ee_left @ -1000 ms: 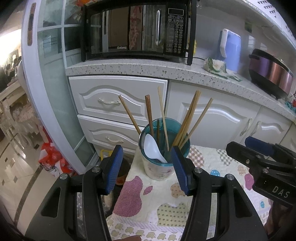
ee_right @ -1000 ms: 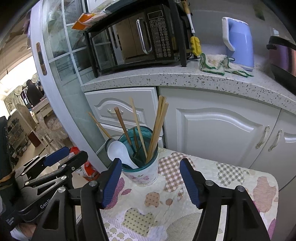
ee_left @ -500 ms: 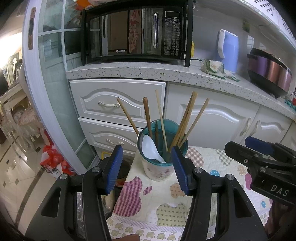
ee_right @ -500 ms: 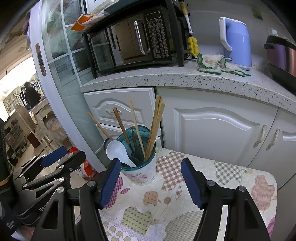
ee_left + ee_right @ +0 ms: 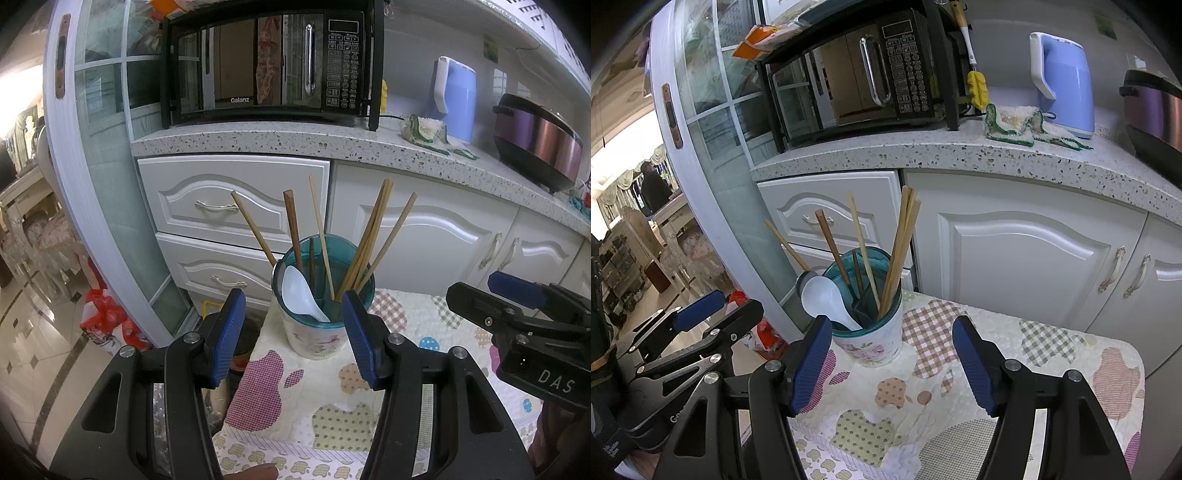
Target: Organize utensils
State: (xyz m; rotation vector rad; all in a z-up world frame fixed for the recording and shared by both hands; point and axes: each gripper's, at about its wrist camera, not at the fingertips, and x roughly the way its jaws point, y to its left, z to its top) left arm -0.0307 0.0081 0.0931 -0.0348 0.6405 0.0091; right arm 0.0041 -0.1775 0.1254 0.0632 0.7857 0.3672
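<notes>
A floral cup with a teal rim [image 5: 314, 338] [image 5: 872, 345] stands on a patterned cloth [image 5: 317, 417] [image 5: 960, 398] at the table's far left corner. Several wooden chopsticks [image 5: 369, 243] [image 5: 899, 254] and a white spoon [image 5: 301, 293] [image 5: 827, 299] stick out of it. My left gripper [image 5: 293, 338] hangs open just in front of the cup, nothing between its blue pads. My right gripper [image 5: 892, 363] is open too, a little nearer than the cup and to its right. Each gripper shows at the edge of the other's view: the right one [image 5: 517, 306], the left one [image 5: 701, 321].
White cabinets [image 5: 1015, 258] and drawers [image 5: 229, 206] stand behind the table under a speckled counter [image 5: 295, 142]. On the counter are a black microwave [image 5: 273, 66], a blue kettle [image 5: 1065, 81], a cloth and a rice cooker [image 5: 535, 144]. A glass door [image 5: 110, 147] and tiled floor lie left.
Both views shifted very slightly; the cup sits marginally lower and closer in the frames. The grippers stay open and empty.
</notes>
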